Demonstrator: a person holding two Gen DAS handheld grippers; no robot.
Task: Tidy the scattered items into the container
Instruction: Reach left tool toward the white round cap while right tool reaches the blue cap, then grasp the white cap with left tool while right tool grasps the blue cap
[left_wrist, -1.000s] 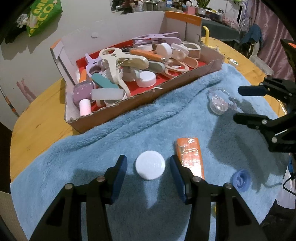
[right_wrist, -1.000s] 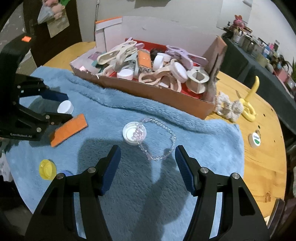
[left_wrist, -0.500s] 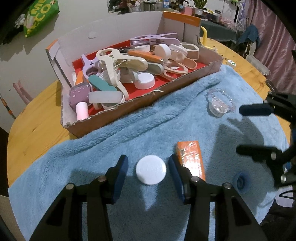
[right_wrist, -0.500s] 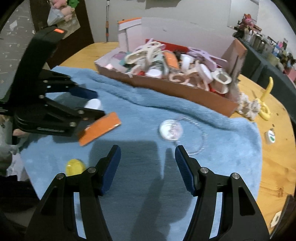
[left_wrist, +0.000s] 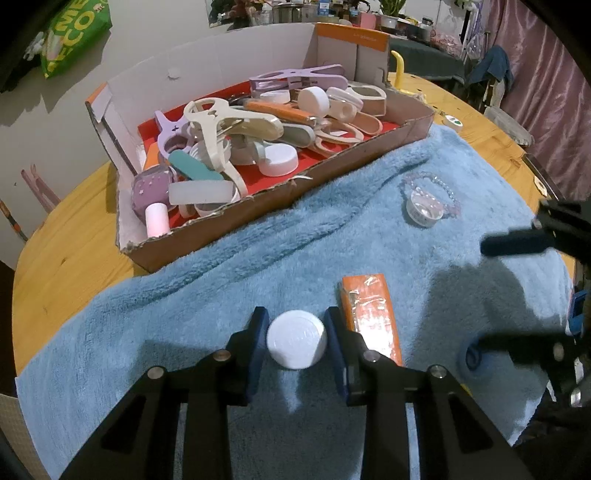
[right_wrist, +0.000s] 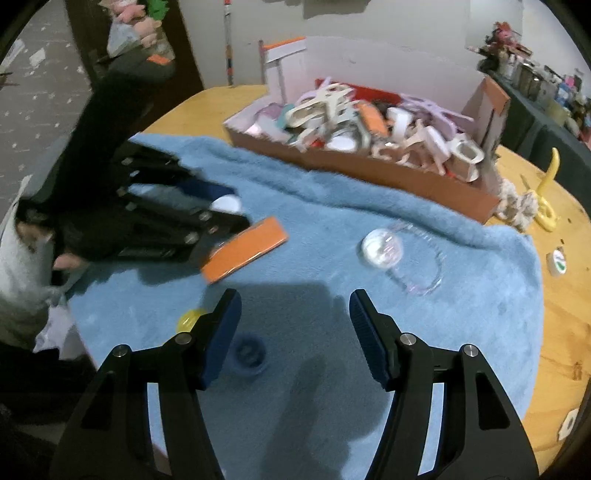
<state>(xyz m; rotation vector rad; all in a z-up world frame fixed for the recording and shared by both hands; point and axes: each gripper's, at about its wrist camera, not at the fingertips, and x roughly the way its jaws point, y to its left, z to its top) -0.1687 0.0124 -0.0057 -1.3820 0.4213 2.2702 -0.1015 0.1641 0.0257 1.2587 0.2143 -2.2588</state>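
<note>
Nearest in the left wrist view, the left gripper (left_wrist: 296, 343) has its jaws closing on a white cap (left_wrist: 296, 344) that lies flat on the blue towel (left_wrist: 229, 288); the blue pads sit right at the cap's two sides, and whether they already press on it cannot be told for certain, though they appear to touch it. Just to the right of the cap, touching the right pad's outer side or nearly so, lies an orange packet (left_wrist: 371, 315) wrapped in clear film.

In the right wrist view, the right gripper (right_wrist: 295, 332) hovers over the towel with its jaws apart and nothing between them. Just beside its left finger a blue cap (right_wrist: 249, 354) rests in shadow, and a yellow cap (right_wrist: 189, 320) lies a little farther left, partly hidden by that finger.

Farther out on the towel, a small clear lid (left_wrist: 424, 211) lies with a bead bracelet (left_wrist: 445, 192) looped around and partly over it.

Beyond the towel's far edge stands the cardboard box (left_wrist: 258, 210) on the wooden counter (left_wrist: 62, 236), its front wall touching the towel. It is crowded with large clips, white caps, rings and small bottles on a red lining. To the right of the box, on the bare counter, lies a yellow hook (right_wrist: 546, 195) beside a knotted rope (right_wrist: 517, 206).
</note>
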